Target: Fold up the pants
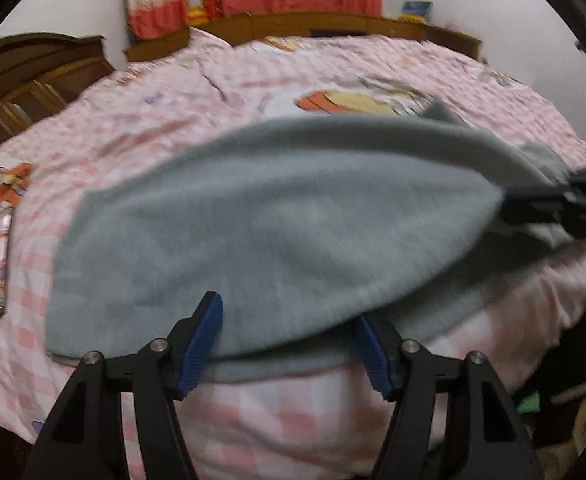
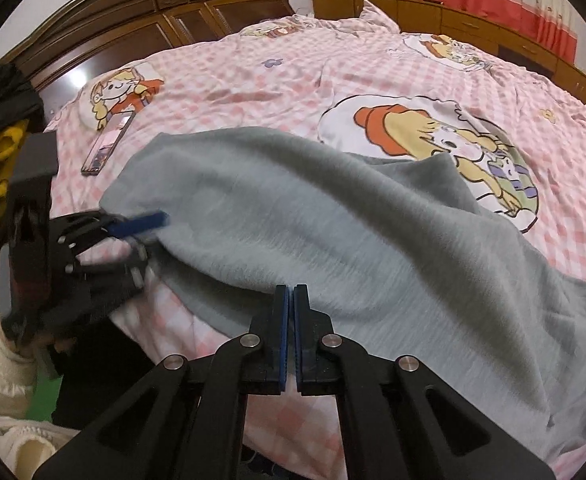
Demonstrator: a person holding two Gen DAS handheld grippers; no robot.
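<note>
Grey pants (image 2: pixel 333 232) spread on bed (image 2: pixel 253 80), near edge overhanging. Right gripper (image 2: pixel 292 300) clamped on near hem, lifted to start fold. Left gripper (image 1: pixel 289 332) open round other edge, prob not pinching yet; blurry.

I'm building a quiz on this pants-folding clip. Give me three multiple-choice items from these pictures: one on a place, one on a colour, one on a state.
1. Where does the slim phone lie?
A on the pink checked bed cover
B on the wooden headboard
C on the pants

2. What colour are the soft fleece pants?
A red
B grey
C yellow

3. How do the right claw jaws stand?
A wide apart
B shut on the fabric's near edge
C shut on the phone

Key: A, the phone rests on the cover left of the pants; B, the fabric is grey in both views; B, the blue pads meet at the hem, fabric running between them.
</note>
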